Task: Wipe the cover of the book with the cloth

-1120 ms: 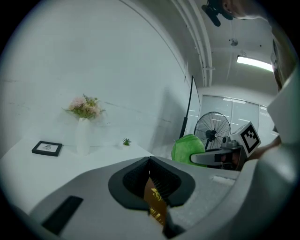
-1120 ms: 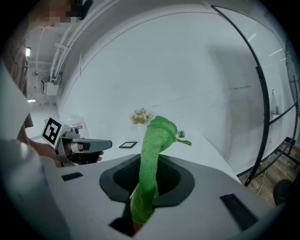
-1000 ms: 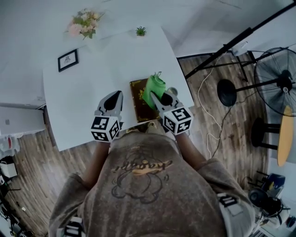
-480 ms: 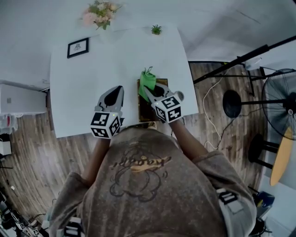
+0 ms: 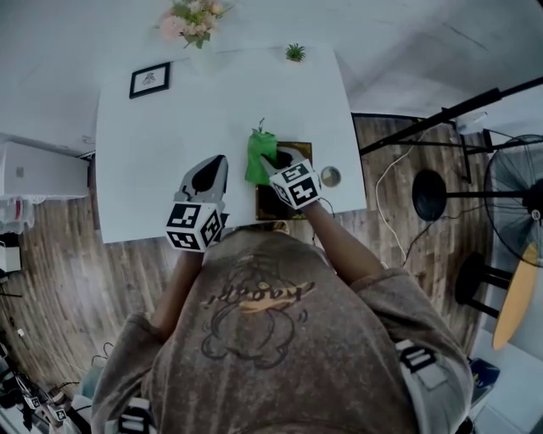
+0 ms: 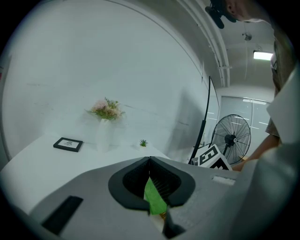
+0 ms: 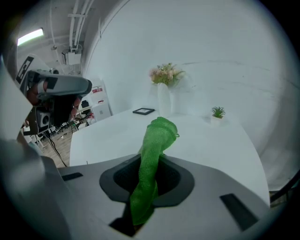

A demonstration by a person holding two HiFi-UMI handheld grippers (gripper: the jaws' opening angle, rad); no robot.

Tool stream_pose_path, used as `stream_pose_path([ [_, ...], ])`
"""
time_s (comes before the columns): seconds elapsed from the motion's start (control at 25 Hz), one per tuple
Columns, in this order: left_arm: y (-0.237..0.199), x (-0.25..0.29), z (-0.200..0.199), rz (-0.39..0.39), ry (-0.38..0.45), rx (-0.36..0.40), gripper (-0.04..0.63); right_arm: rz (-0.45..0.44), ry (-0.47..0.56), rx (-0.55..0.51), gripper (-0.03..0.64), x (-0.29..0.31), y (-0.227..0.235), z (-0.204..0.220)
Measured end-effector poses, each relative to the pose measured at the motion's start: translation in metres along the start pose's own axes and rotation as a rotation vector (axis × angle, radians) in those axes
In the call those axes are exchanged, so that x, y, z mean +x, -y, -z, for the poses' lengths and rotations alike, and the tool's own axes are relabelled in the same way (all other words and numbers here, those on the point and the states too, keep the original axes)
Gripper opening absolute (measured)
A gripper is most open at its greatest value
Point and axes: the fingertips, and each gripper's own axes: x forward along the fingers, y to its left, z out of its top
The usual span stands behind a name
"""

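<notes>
A brown book (image 5: pixel 270 204) lies near the front right edge of the white table (image 5: pixel 170 144). My right gripper (image 5: pixel 266 163) hangs over the book and hides most of its cover. It is shut on a green cloth (image 5: pixel 258 153), which sticks up past the book's far left corner. In the right gripper view the cloth (image 7: pixel 153 154) rises twisted from between the jaws of that gripper (image 7: pixel 146 169). My left gripper (image 5: pixel 215 167) is held left of the book over bare table. Its jaws (image 6: pixel 149 161) meet at the tips with nothing between them; the cloth (image 6: pixel 154 198) shows behind them.
A black picture frame (image 5: pixel 148 80), a vase of flowers (image 5: pixel 188 15) and a small potted plant (image 5: pixel 294 52) stand along the table's far side. A small round object (image 5: pixel 330 176) sits right of the book. A fan (image 5: pixel 519 203) and a stand are on the floor at the right.
The right gripper has carried the green cloth leftwards across the book, from its right part to its left edge. The left gripper has stayed in place.
</notes>
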Motion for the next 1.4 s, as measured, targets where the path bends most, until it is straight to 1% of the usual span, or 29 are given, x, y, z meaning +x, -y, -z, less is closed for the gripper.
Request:
stream_pose_path([
  [0.2, 0.003, 0.003, -0.002, 0.000, 0.004, -0.001, 0.005, -0.014, -0.023, -0.029, 0.067, 0.010, 0.001, 0.005],
  [0.48, 0.007, 0.009, -0.001, 0.008, 0.001, -0.004, 0.003, -0.013, -0.061, -0.015, 0.067, 0.007, 0.009, 0.007],
  [0.64, 0.010, 0.013, 0.001, 0.015, -0.004, -0.006, 0.005, 0.016, -0.060, -0.009, 0.067, 0.003, 0.022, 0.010],
  [1.12, 0.021, 0.023, 0.008, 0.034, -0.028, -0.008, 0.005, 0.116, -0.062, 0.052, 0.067, -0.032, 0.073, 0.029],
  [1.4, 0.029, 0.025, 0.009, 0.045, -0.035, -0.003, 0.003, 0.148, -0.061, 0.058, 0.067, -0.048, 0.089, 0.036],
])
